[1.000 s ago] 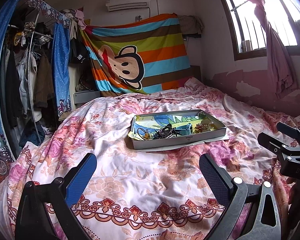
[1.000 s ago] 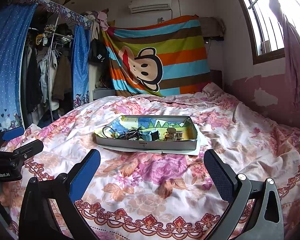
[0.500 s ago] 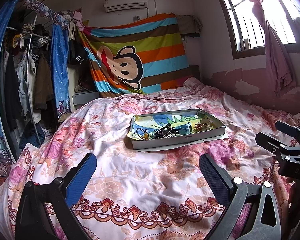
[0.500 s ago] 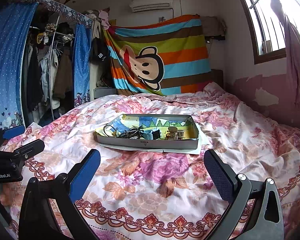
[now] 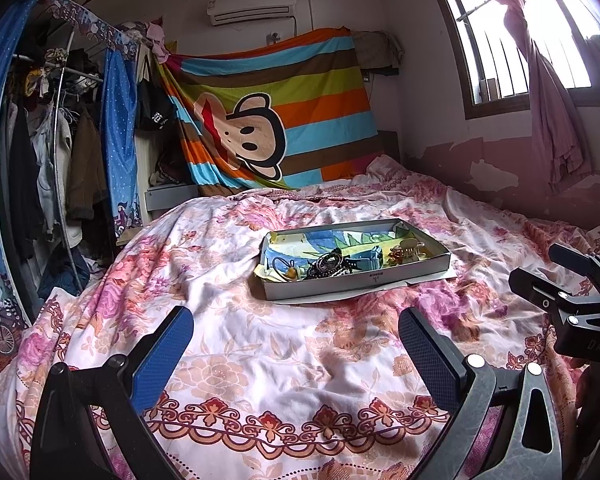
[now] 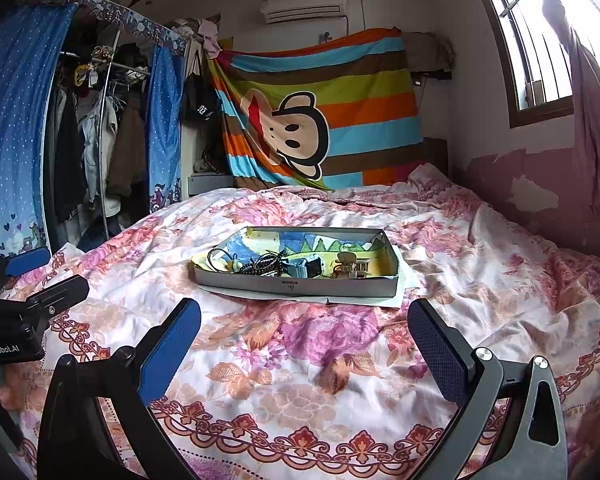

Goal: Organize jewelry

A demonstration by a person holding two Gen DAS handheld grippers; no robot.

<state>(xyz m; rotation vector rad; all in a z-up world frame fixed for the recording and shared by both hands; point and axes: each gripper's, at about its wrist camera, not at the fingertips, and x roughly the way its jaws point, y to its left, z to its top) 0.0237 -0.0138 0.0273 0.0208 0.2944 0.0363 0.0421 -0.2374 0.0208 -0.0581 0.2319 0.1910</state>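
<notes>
Bed: the bed (image 5: 236, 344) is covered by a pink flowered quilt (image 6: 324, 340) and carries everything in play; a striped cloth with a cartoon monkey (image 5: 268, 120) hangs behind its far edge.
Box: a shallow grey box (image 5: 356, 280) lies on a white sheet of paper (image 5: 432, 274) near the middle of the bed, well ahead of both tools.
Jewelry: a tangle of dark beaded jewelry (image 5: 328, 262) sits in the middle of the box, a dark cord loop with a yellow bead (image 5: 284, 266) toward its left end, a small blue item (image 5: 374, 258) right of the beads, and a tan hair claw (image 5: 410, 246) toward the right end.
Left tool: the left tool (image 5: 296, 344) hovers low above the near edge of the bed, pointed at the box, jaws wide apart, holding and touching nothing.
Right tool: the right tool (image 6: 304, 336) is level with it on the right side, also aimed at the box, jaws wide apart and empty, clear of the quilt.
Hands: only fingertips show at the lower edge of each view, beside the other tool's body.
</notes>
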